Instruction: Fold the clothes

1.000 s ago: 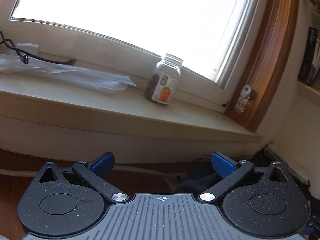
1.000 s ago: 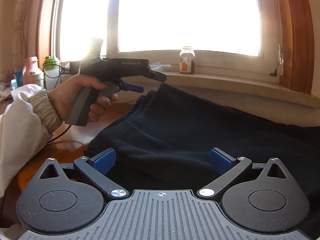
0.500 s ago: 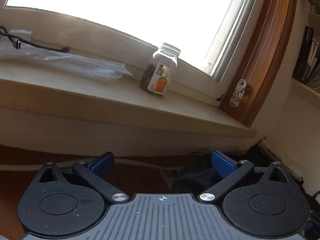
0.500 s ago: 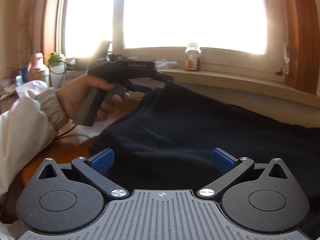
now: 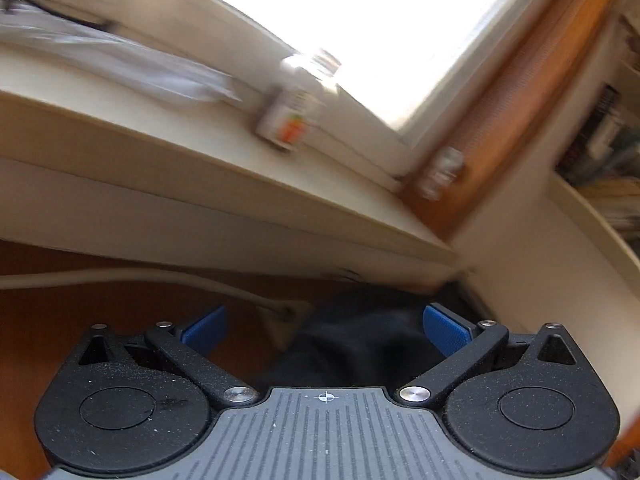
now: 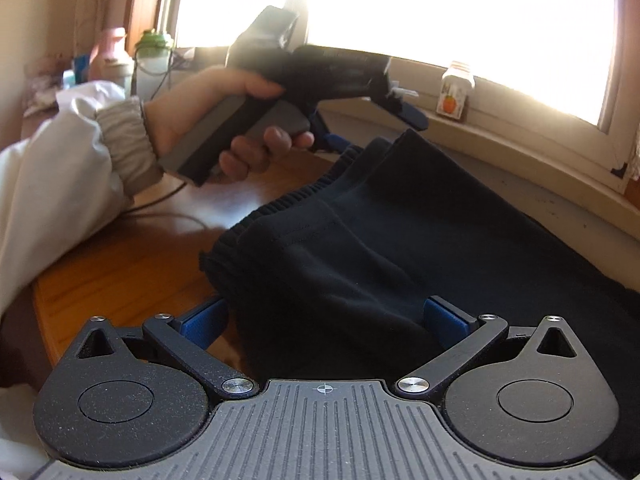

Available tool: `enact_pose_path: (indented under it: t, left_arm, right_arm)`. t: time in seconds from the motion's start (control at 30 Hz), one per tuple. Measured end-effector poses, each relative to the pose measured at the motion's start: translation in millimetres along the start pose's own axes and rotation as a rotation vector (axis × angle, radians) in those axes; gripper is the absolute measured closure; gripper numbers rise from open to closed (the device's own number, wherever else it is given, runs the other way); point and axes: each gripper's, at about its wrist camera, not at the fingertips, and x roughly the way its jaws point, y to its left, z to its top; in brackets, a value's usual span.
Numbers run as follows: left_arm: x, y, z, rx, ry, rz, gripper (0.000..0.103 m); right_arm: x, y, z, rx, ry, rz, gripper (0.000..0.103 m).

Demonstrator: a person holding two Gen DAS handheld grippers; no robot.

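Right wrist: dark garment [image 6: 420, 232] on wooden table [image 6: 120, 264].

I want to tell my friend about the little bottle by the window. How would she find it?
Look at the big bright window and follow the pale sill below it. The small clear bottle stands upright there, beyond the dark garment on the wooden table. Its white cap and the orange picture on its label set it apart from everything else on the sill.

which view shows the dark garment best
The right wrist view: the dark garment spreads over the wooden table, ribbed hem visible, between the open right tongs. The left wrist view, blurred, shows only a bunched corner between the open left tongs.
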Motion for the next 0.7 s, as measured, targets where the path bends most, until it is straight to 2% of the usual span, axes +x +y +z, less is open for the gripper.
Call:
enact_pose_path:
  t: [0.13, 0.33, 0.4, 0.43, 0.5, 0.57, 0.67, 0.7]
  left_arm:
    - [0.5, -5.2, -2.4, 0.017, 0.017, -0.013, 0.000]
    - [17.9, -1.9, -9.6, 0.036, 0.136, 0.062, 0.001]
    - [24.5, -0.6, -12.9, 0.033, 0.181, 0.071, 0.004]
    - [26.0, 0.8, -13.9, 0.029, 0.191, 0.077, 0.010]
    - [25.6, 3.4, -14.7, 0.031, 0.189, 0.093, 0.016]
    - [24.6, 7.0, -16.4, 0.040, 0.186, 0.100, 0.022]
    - [25.0, 9.1, -19.4, 0.063, 0.181, 0.110, 0.024]
    - [24.8, 9.2, -20.4, 0.071, 0.180, 0.113, 0.025]
  right_arm:
    - [8.4, 6.9, -1.5, -0.075, 0.026, -0.035, 0.000]
    - [14.9, 14.5, -0.8, -0.142, 0.034, -0.070, 0.000]
    - [15.9, 14.5, -1.6, -0.128, 0.029, -0.066, 0.001]
    - [16.5, 14.0, -2.0, -0.118, 0.026, -0.061, 0.002]
    - [16.3, 13.2, -2.3, -0.110, 0.019, -0.047, 0.007]
    - [15.0, 18.5, -1.7, -0.155, 0.007, -0.049, 0.022]
    - [14.8, 29.5, 3.0, -0.237, 0.025, -0.067, 0.032]
    - [15.6, 31.8, 4.8, -0.258, 0.032, -0.072, 0.032]
